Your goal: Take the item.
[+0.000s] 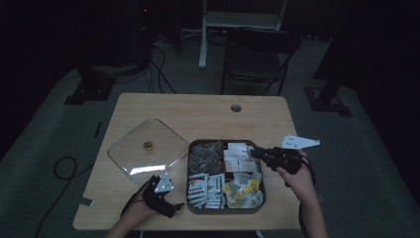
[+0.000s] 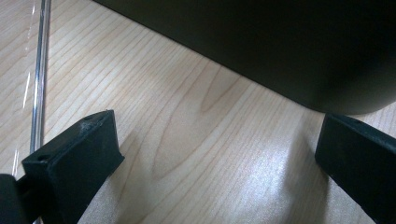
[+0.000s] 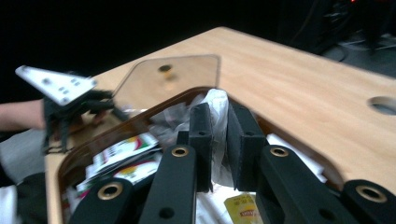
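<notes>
The room is dim. A dark folding chair (image 1: 257,54) stands on grey-green floor (image 1: 49,148) beyond the wooden table (image 1: 198,106), cables (image 1: 158,69) trailing nearby.

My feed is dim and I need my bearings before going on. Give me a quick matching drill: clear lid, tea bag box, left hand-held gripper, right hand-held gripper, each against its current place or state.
Things:
1. clear lid
2. tea bag box
3. left hand-held gripper
4. right hand-held gripper

States:
A. shut on a pale sachet over the box
B. lying flat on the table, left of the box
C. open, low over bare wood between lid and box
D. uncovered, sachets showing

Pairs: 1-B, 2-D, 3-C, 4-A
</notes>
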